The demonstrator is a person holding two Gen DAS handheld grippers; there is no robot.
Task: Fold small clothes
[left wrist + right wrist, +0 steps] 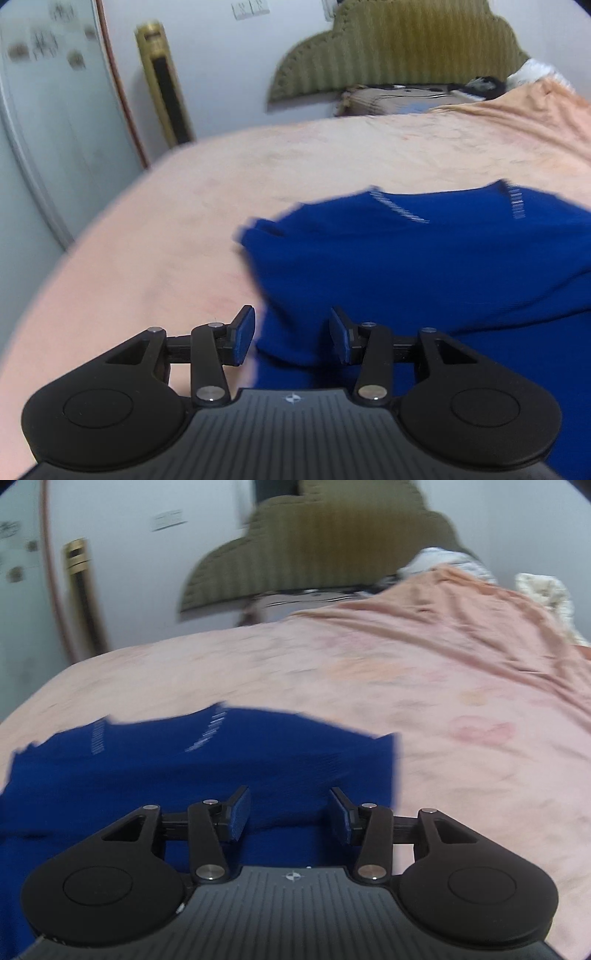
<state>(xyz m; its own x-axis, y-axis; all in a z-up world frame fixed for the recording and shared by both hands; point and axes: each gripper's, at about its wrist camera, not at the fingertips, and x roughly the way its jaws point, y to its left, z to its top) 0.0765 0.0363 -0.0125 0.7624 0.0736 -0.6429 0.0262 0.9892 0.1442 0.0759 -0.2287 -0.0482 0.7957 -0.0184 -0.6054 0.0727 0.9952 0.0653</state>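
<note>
Lying crosswise on the bed [155, 221], the blue garment [424, 266] spans both spread, empty grippers: left hand-held gripper [291, 334] at its left edge, right hand-held gripper [290, 814] near its right.

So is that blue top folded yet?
Partly, it seems: the blue top lies on the bed with one straight side edge.

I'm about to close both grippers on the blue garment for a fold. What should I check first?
1. Left gripper open: ok.
2. Right gripper open: ok.
3. Blue garment lies on the pink bedspread: ok.
4. Fabric between the left fingers: ok, its left edge sits there.
5. Fabric between the right fingers: ok.
6. Garment flat, no bunching: cannot tell, pictures are blurred.
</note>
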